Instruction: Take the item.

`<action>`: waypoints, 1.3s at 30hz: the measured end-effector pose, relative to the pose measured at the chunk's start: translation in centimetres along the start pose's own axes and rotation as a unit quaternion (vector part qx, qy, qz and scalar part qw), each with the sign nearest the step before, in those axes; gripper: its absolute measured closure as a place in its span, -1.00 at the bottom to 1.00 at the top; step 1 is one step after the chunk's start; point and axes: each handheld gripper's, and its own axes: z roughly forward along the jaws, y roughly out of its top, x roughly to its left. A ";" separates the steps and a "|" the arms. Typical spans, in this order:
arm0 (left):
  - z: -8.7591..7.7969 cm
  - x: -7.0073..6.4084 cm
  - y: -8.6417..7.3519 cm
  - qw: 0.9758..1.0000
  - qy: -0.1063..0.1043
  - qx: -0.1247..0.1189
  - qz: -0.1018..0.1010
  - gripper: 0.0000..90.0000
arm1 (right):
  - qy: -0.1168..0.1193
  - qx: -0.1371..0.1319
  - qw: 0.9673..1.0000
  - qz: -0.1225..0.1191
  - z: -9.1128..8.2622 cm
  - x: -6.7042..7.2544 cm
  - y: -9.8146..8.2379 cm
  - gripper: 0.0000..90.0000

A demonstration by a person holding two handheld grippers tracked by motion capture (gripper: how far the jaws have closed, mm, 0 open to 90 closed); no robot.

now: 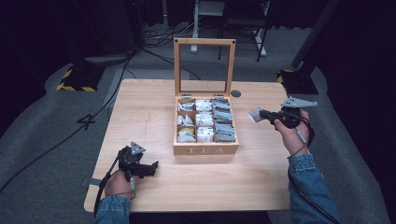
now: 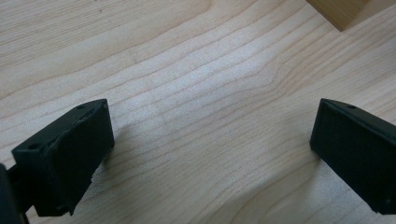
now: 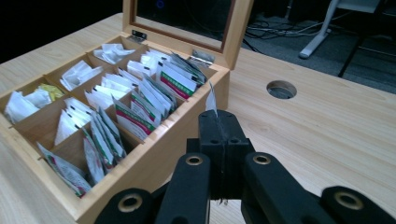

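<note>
Both my hands sit at the near edge of the table (image 1: 261,186), sleeves coming in from the bottom of the high view. Left gripper (image 1: 150,169) is down low near the front-left corner, jaws released and spread wide, nothing between them, just bare wood under them in the left gripper view. It's well apart from the tea box (image 1: 205,150).

Right gripper (image 1: 259,114) is off to the right of the box, held above the tabletop, pointing toward it. Jaws clenched on a tea bag packet (image 1: 255,115); in the right gripper view only a thin pale edge of the packet (image 3: 211,100) sticks up past the pinched tips, rest hidden btwn the pads.

Box is open, lid (image 1: 204,65) standing upright at the back w/ a glass pane. Inside: 3 columns of compartments, packets standing on edge in the right column, white bags in the mid one, 1 yellow bag at front-left. Round cable hole (image 1: 236,93) in the table just behind the box's right corner.
</note>
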 end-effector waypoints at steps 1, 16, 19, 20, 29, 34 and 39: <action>0.0 0.0 0.0 1.000 0.000 0.000 0.000 -1.00 | -0.004 0.003 1.000 0.002 0.1 -0.1 -0.1 1.00; 0.0 0.0 0.0 1.000 0.000 0.000 0.000 -1.00 | -0.028 0.049 0.998 0.027 1.8 -1.9 -2.6 1.00; 0.0 0.0 0.0 1.000 0.000 0.000 0.000 -1.00 | -0.029 0.061 0.997 0.027 2.2 -2.0 -3.0 1.00; 0.0 0.0 0.0 1.000 0.000 0.000 0.000 -1.00 | -0.029 0.061 0.997 0.027 2.2 -2.0 -3.0 1.00; 0.0 0.0 0.0 1.000 0.000 0.000 0.000 -1.00 | -0.032 0.092 0.995 0.032 3.2 -2.3 -3.8 1.00; 0.0 0.0 0.0 1.000 0.000 0.000 0.000 -1.00 | -0.031 0.108 0.993 0.038 3.5 -2.4 -4.1 1.00; 0.0 0.0 0.0 1.000 0.000 0.000 0.000 -1.00 | -0.033 0.125 0.991 0.045 3.7 -2.5 -4.2 1.00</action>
